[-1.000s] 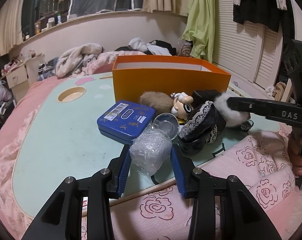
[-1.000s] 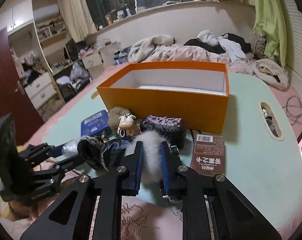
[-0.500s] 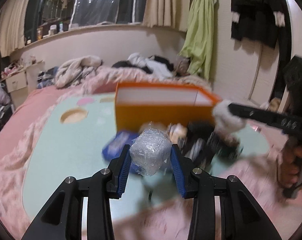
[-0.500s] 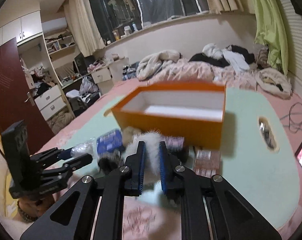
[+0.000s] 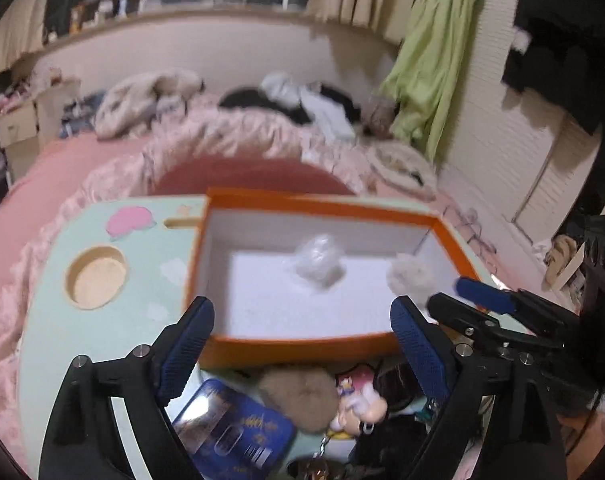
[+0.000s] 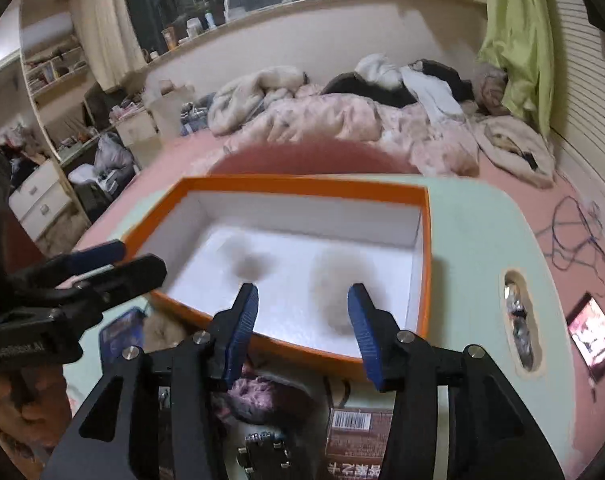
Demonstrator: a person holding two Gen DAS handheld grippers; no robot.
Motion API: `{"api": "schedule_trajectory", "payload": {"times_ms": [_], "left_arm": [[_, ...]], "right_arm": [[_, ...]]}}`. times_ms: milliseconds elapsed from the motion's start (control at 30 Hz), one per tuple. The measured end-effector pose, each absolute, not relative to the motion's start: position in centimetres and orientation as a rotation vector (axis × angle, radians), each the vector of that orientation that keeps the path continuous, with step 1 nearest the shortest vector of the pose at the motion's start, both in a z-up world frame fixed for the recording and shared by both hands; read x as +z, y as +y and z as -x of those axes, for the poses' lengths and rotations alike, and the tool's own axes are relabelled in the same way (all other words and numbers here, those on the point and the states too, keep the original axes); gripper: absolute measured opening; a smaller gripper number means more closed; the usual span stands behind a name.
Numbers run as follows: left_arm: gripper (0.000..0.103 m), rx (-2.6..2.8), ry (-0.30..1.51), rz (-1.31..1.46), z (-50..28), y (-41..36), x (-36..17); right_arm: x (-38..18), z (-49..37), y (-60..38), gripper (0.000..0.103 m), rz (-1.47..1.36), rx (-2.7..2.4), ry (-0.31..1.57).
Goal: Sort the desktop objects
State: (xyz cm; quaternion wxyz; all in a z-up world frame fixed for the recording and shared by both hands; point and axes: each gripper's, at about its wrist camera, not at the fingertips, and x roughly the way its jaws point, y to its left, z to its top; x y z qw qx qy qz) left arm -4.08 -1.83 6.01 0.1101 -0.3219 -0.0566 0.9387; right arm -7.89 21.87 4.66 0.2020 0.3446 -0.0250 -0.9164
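Observation:
An orange box with a white inside stands on the pale green table. Both grippers are over its near edge. My left gripper is open and empty; a clear plastic wad is blurred inside the box ahead of it. My right gripper is open and empty; a white fluffy piece is blurred in the box beside it. In the right wrist view the box holds two blurred smears.
In front of the box lie a blue tin, a brown fur ball, a cartoon figurine, a dark lacy pouch and a brown packet. A round cup hole is at the table's left. Bedding lies behind.
Both grippers rose, moved forward over the box and opened. The plastic wad left the left gripper and the white fluffy piece left the right gripper; both are now in the box.

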Motion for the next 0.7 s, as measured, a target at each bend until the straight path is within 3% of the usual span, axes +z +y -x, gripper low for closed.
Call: {"api": "schedule_trajectory", "payload": {"times_ms": [200,367,500,600,700], "left_arm": [[0.096,2.868,-0.140,0.814,-2.6,-4.7,7.5],[0.097,2.873,-0.089,0.956,-6.8,-6.2,3.3],[0.097,2.955,0.072,1.116,-7.9,-5.5,-1.1],[0.103,2.957,0.093,1.094,-7.6,-5.1,-1.8],[0.103,2.926,0.072,1.092,-7.3,-5.3,-1.7]], "right_arm": [[6.5,2.7,25.6,0.075,-0.792,-2.655,-0.146],[5.3,-1.2,27.2,0.077,-0.881,-2.657,-0.065],[2.8,-2.9,28.2,0.077,-0.985,-2.713,-0.012],[0.6,-2.9,28.4,0.077,-1.071,-2.723,0.034],[-0.9,-2.3,27.9,0.088,-1.096,-2.740,0.100]]}}
